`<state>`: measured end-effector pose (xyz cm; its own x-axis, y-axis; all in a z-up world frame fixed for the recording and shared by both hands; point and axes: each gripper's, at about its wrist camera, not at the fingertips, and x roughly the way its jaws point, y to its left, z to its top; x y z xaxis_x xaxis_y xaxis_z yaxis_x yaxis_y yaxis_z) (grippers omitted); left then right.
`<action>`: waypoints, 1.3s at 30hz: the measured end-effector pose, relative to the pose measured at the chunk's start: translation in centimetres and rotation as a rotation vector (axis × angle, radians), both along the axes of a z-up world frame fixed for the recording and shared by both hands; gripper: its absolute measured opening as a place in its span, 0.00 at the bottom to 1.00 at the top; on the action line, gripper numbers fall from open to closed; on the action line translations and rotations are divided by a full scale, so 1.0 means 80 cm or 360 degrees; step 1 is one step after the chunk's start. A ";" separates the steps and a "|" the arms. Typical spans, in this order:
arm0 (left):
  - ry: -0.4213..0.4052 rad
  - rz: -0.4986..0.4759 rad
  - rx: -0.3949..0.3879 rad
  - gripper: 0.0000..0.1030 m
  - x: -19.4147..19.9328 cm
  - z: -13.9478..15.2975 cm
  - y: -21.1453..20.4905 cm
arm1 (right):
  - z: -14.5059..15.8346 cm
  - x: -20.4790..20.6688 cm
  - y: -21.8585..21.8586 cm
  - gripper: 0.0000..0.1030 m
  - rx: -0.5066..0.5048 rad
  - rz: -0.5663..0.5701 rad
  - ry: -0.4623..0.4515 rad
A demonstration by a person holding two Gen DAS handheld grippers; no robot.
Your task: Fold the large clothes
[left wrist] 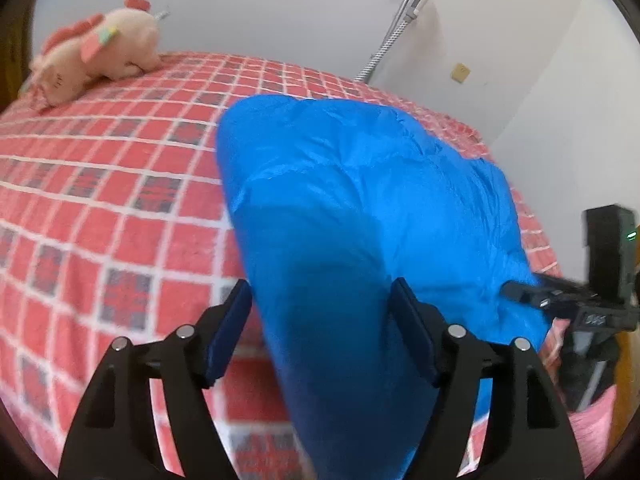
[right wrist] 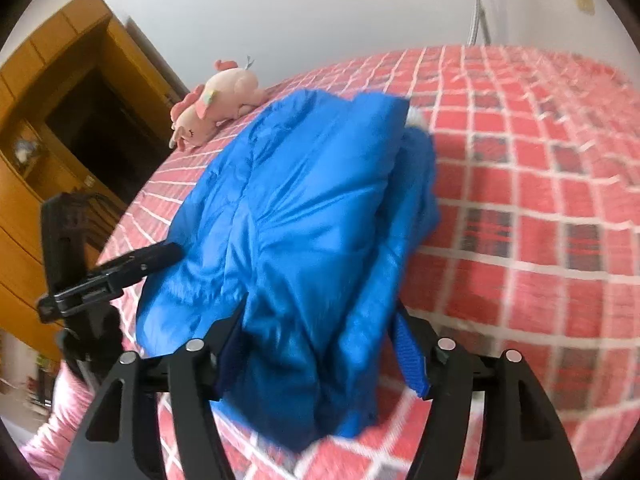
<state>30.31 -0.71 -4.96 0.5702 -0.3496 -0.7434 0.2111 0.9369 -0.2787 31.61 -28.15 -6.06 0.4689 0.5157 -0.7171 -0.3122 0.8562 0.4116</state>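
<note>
A bright blue puffer jacket (left wrist: 360, 208) lies bunched and partly folded on a bed with a red checked cover (left wrist: 112, 208). My left gripper (left wrist: 322, 300) is open, its jaws wide on either side of the jacket's near end. In the right wrist view the jacket (right wrist: 296, 208) fills the middle, and my right gripper (right wrist: 320, 320) is also open, its blue-padded jaws straddling the near fold. The right gripper shows at the right edge of the left wrist view (left wrist: 560, 300), and the left gripper shows at the left of the right wrist view (right wrist: 120, 268), each at the jacket's side.
A pink plush toy (left wrist: 92, 56) lies at the bed's far left; it also shows in the right wrist view (right wrist: 216, 104). A white wall stands behind the bed with a metal hose (left wrist: 384, 44). A wooden wardrobe (right wrist: 48, 128) stands to the left. Pink fabric (right wrist: 56, 432) hangs at the bed's near edge.
</note>
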 end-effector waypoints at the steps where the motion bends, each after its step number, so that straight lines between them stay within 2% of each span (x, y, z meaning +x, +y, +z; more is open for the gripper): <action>1: -0.0024 0.0006 0.0027 0.70 -0.010 0.005 0.001 | 0.006 -0.012 -0.003 0.65 -0.0040 -0.0022 -0.0016; 5: -0.0084 0.0005 0.0096 0.73 -0.049 0.015 0.002 | 0.014 -0.038 -0.003 0.65 -0.0166 -0.0071 -0.0059; 8: -0.0083 0.0000 0.0129 0.75 -0.055 -0.003 0.002 | -0.009 -0.040 -0.001 0.65 -0.0241 -0.0108 -0.0023; 11: -0.0099 0.0001 0.0152 0.76 -0.057 -0.019 -0.002 | -0.038 -0.035 -0.008 0.65 -0.0196 -0.0132 0.0039; 14: -0.0109 0.0004 0.0177 0.76 -0.063 -0.015 -0.005 | -0.047 -0.033 -0.013 0.65 -0.0129 -0.0169 0.0059; 17: -0.0090 0.0029 0.0188 0.76 -0.070 -0.008 -0.006 | -0.036 -0.041 -0.013 0.65 -0.0152 -0.0198 0.0015; 19: -0.0100 0.0048 0.0215 0.80 -0.081 0.002 -0.006 | -0.022 -0.055 -0.010 0.69 -0.0202 -0.0219 -0.0040; 22: -0.0130 0.0080 0.0255 0.84 -0.100 0.012 -0.005 | -0.005 -0.076 -0.009 0.76 -0.0275 -0.0257 -0.0120; 27: -0.0139 0.0108 0.0300 0.88 -0.124 0.021 0.001 | 0.009 -0.111 -0.005 0.94 -0.0267 -0.0208 -0.0184; 31: -0.0156 0.0158 0.0338 0.96 -0.147 0.024 0.002 | 0.017 -0.137 0.006 0.96 -0.0298 -0.0178 -0.0230; 34: -0.0169 0.0220 0.0419 0.96 -0.162 0.027 0.001 | 0.019 -0.152 0.014 0.96 -0.0303 -0.0168 -0.0226; 39: -0.0206 0.0211 0.0396 0.96 -0.190 0.035 -0.002 | 0.019 -0.176 0.023 0.96 -0.0356 -0.0184 -0.0239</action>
